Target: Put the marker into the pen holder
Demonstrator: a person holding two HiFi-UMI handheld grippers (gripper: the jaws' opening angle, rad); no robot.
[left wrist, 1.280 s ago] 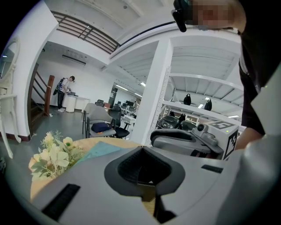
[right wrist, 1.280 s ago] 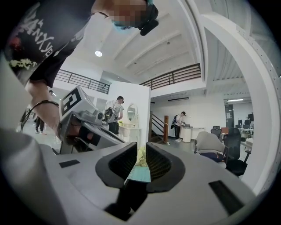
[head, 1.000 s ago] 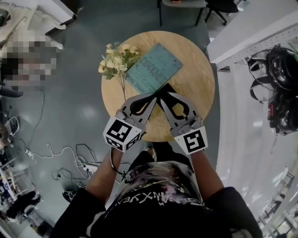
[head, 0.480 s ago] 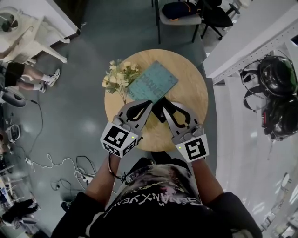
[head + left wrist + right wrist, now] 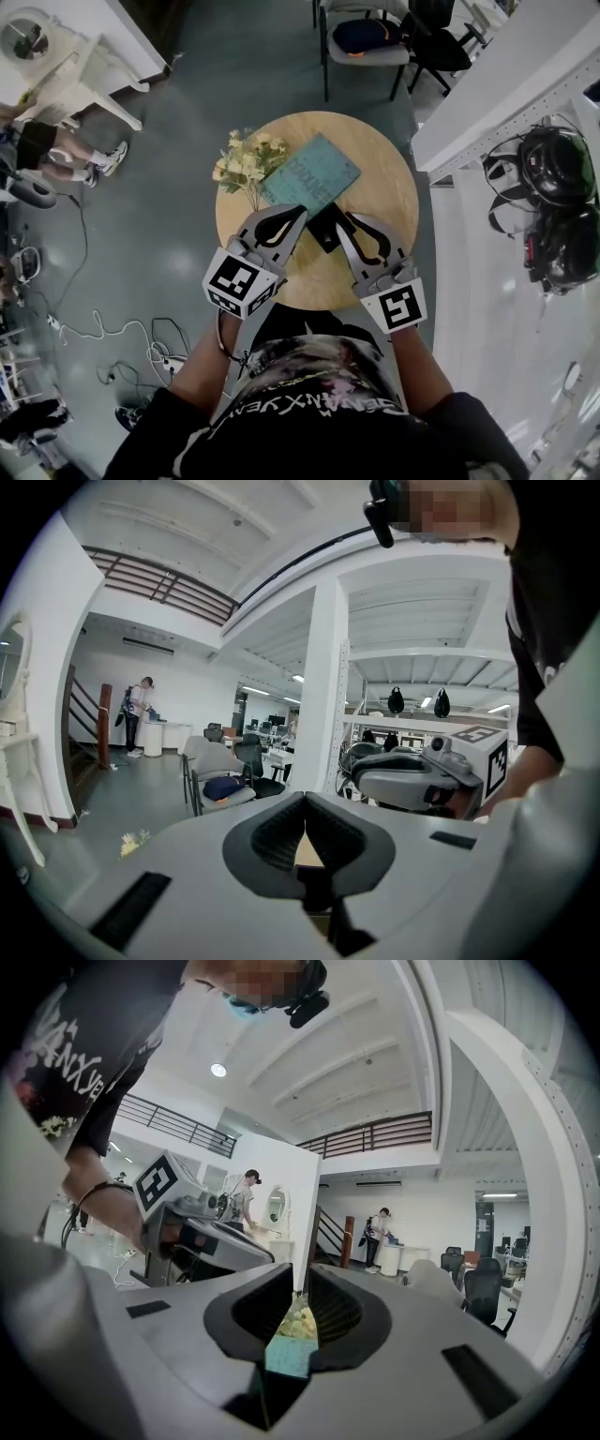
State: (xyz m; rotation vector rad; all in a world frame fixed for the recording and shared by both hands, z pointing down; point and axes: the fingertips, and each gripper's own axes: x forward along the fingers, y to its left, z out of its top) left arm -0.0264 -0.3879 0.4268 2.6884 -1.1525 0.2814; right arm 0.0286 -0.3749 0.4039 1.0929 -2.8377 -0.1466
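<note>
While both hover low over the round bench: left tongs pressed together, empty; right tongs a slit apart, empty. Black item between them, likely the pen holder. Marker not discernible; advise locating it first, then spreading one pair wide

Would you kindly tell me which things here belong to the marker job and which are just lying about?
Job: black boxy pen holder, apparently; left tool; right tool; round wooden table; marker not visible.
Lying about: teal book; cream flower bunch.
</note>
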